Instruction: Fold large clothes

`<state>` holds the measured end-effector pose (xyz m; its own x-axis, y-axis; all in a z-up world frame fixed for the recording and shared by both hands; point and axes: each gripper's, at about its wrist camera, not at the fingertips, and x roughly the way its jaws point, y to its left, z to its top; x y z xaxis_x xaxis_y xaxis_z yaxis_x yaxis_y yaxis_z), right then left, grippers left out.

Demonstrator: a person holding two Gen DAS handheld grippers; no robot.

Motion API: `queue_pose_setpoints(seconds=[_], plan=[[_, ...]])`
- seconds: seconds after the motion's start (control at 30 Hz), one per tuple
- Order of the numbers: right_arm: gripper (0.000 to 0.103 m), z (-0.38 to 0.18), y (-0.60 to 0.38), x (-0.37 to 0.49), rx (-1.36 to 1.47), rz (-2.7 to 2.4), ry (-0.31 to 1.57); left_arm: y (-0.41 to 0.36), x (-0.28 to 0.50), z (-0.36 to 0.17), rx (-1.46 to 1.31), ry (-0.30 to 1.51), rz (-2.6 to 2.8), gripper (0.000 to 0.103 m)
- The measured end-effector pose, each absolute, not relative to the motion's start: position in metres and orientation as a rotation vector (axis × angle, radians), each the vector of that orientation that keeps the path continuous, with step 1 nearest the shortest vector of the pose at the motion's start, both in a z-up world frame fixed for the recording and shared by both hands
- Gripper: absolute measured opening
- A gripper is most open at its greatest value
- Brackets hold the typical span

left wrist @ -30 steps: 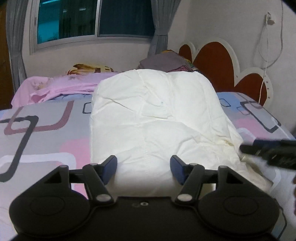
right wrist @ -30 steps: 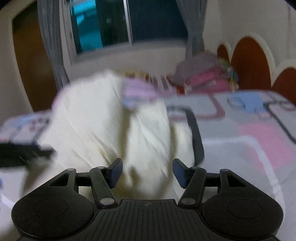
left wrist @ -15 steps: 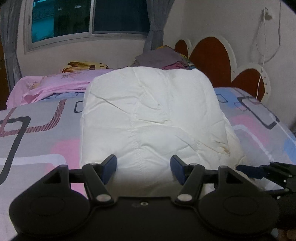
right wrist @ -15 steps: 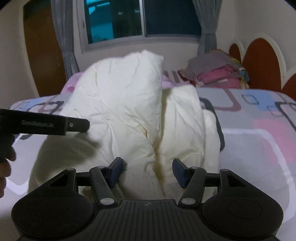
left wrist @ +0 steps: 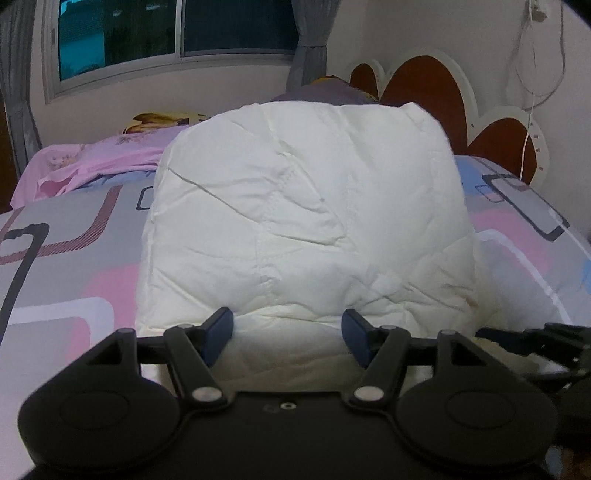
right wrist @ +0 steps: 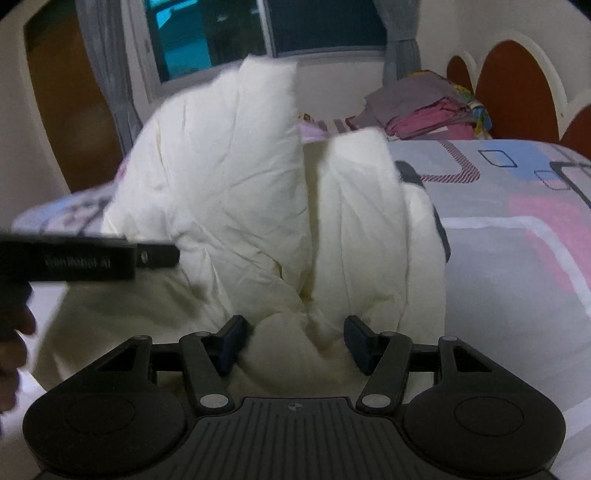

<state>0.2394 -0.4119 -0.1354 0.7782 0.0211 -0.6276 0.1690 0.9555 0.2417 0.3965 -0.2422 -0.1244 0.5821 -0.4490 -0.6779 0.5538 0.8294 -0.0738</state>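
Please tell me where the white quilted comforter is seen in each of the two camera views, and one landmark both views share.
Left wrist view: the white quilted comforter fills the centre as a smooth mound, directly ahead of the open left tool.
Right wrist view: it stands left of centre, bunched into upright folds, ahead of the open right tool.
Shared landmark: the pile of folded clothes by the headboard.

Both wrist cameras looked low and close along their fingers across the bed toward the far window [left wrist: 177, 33]. Each framed the white quilted garment [left wrist: 306, 221] [right wrist: 258, 184], the right camera from further right.
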Motion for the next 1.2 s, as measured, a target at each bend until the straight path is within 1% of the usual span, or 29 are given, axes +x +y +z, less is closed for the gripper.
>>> queue_pose_setpoints(seconds=[0.1,0.2,0.33,0.47,0.63,0.8,0.93,1.2], plan=[[0.059,-0.106,-0.412,0.237,0.288,-0.076,0.594,-0.239,0.397,-0.116,0.139,0.755,-0.589,0.063],[0.059,-0.082,-0.41,0.254,0.273,-0.079,0.53,-0.237,0.395,-0.105,0.122,0.745,-0.594,0.063],[0.059,-0.065,-0.407,0.286,0.244,-0.1,0.495,-0.234,0.396,-0.088,0.112,0.709,-0.587,0.063],[0.059,-0.064,-0.407,0.317,0.206,-0.123,0.496,-0.229,0.401,-0.075,0.095,0.682,-0.567,0.064],[0.059,-0.076,-0.403,0.349,0.143,-0.165,0.522,-0.223,0.422,-0.069,0.07,0.67,-0.507,0.065],[0.059,-0.11,-0.404,0.368,0.104,-0.204,0.59,-0.226,0.443,-0.084,0.07,0.699,-0.472,0.065],[0.059,-0.137,-0.411,0.376,0.084,-0.239,0.628,-0.228,0.456,-0.103,0.041,0.736,-0.483,0.072],[0.059,-0.169,-0.424,0.385,0.091,-0.262,0.664,-0.243,0.464,-0.12,0.057,0.726,-0.489,0.076]])
